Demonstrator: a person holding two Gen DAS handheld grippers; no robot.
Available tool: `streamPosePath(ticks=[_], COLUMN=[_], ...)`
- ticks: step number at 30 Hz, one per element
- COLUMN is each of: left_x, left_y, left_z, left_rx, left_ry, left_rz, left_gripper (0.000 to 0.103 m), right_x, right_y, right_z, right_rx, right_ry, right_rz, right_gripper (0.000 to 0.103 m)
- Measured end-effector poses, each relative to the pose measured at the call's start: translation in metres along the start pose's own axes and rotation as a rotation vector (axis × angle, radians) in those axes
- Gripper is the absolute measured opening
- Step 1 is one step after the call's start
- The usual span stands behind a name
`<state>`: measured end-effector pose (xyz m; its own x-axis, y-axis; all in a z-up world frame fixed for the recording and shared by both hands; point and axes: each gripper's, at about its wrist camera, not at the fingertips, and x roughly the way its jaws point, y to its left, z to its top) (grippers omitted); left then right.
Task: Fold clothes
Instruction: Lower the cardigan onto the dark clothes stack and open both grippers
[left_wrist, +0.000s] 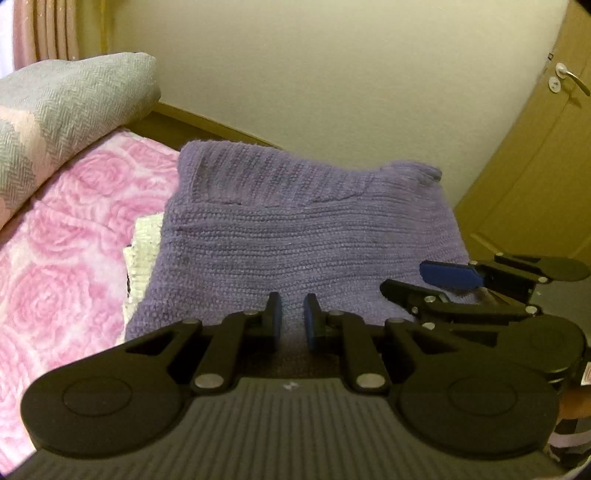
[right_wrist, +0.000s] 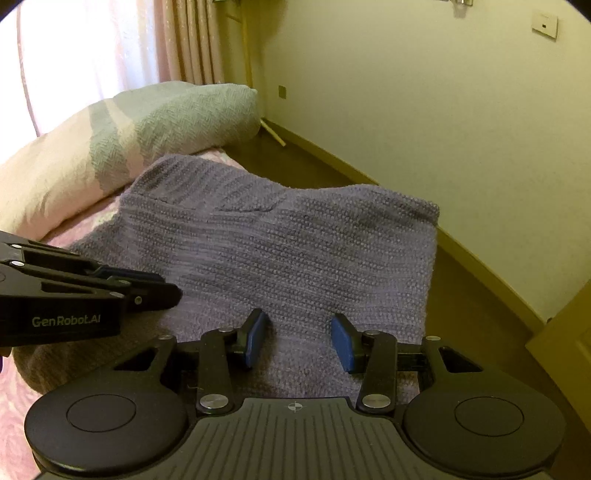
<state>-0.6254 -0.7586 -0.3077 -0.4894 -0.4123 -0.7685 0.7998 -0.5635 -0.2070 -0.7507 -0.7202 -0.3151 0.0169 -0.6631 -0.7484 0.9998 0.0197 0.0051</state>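
A purple knit sweater (left_wrist: 295, 229) lies folded on the bed, its neckline at the far side. My left gripper (left_wrist: 293, 319) hovers over its near edge. The blue pads stand a narrow gap apart, and only the knit below shows between them. My right gripper (right_wrist: 299, 339) is over the same near edge, further right, with its pads wide apart and nothing pinched between them. In the right wrist view the sweater (right_wrist: 295, 251) fills the middle and the left gripper (right_wrist: 168, 286) reaches in from the left. In the left wrist view the right gripper (left_wrist: 402, 278) shows at the right.
The bed has a pink rose-patterned cover (left_wrist: 74, 240). A grey-green and pink pillow (left_wrist: 55, 110) lies at its far left. A white knit piece (left_wrist: 142, 251) pokes out under the sweater's left side. A wall and a strip of floor (right_wrist: 480, 314) run along the right, near a wooden door (left_wrist: 535, 166).
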Motion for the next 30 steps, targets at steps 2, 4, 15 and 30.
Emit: streamPosePath(ticks=[2,4,15,30], left_x=[0.0,0.0,-0.085,-0.191], left_y=[0.0,-0.001,0.004,-0.037], left_z=[0.001,0.002,-0.003,-0.096], left_rx=[-0.003,-0.015,-0.1,-0.144], left_ry=[0.001,0.0,-0.099,0.117], left_rz=[0.01,0.019,0.063,0.2], left_gripper=[0.014,0.014,0.012,0.032], right_x=[0.0,0.005,-0.085,-0.186], right_y=[0.0,0.001,-0.021,0.055], right_z=[0.005,0.008,0.012,-0.08], right_rx=[-0.004,0.004,0.193,0.211], right_ry=[0.009,0.017,-0.143,0.102], right_rz=[-0.005,-0.012,0.04,-0.079], right_gripper=[0.044,0.044,0.044,0.045])
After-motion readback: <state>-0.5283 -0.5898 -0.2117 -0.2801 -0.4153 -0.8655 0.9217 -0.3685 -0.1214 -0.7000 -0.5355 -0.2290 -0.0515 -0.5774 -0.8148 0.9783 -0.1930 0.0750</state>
